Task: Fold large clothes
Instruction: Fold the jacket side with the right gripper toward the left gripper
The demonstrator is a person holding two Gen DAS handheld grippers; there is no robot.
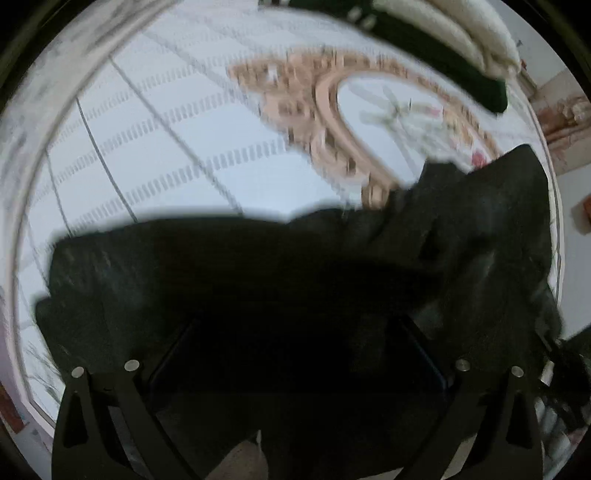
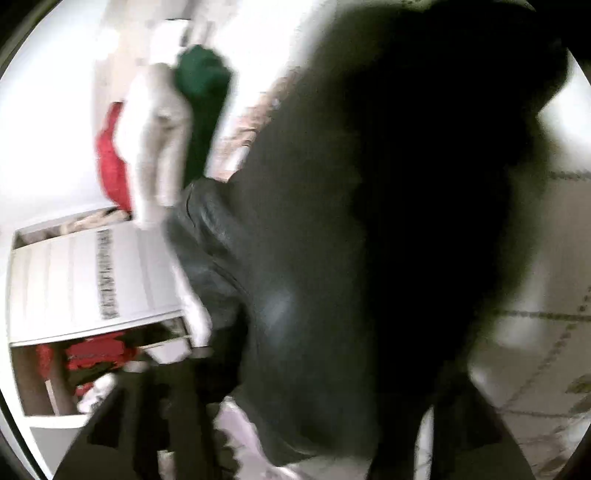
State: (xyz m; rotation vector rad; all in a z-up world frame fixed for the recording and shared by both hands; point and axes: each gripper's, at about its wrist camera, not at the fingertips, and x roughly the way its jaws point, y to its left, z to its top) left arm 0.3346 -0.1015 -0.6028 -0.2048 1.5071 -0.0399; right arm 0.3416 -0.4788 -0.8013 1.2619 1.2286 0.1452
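A large black garment [image 1: 258,273] hangs bunched across the lower half of the left wrist view, over a white patterned bed cover [image 1: 177,140]. My left gripper [image 1: 295,369] is buried in the black cloth; its fingers [image 1: 177,354] are mostly hidden by it, and it appears shut on the cloth. In the right wrist view the same black garment [image 2: 351,221] fills most of the frame, close to the lens. My right gripper [image 2: 295,424] is blurred and covered by the cloth; its fingers seem closed on it.
Folded clothes lie at the far edge of the bed: a dark green one [image 1: 443,59] and a cream one [image 1: 461,33]. The right wrist view shows the green [image 2: 199,96], a white [image 2: 159,147] and a red piece [image 2: 110,162], plus a white cabinet [image 2: 81,277].
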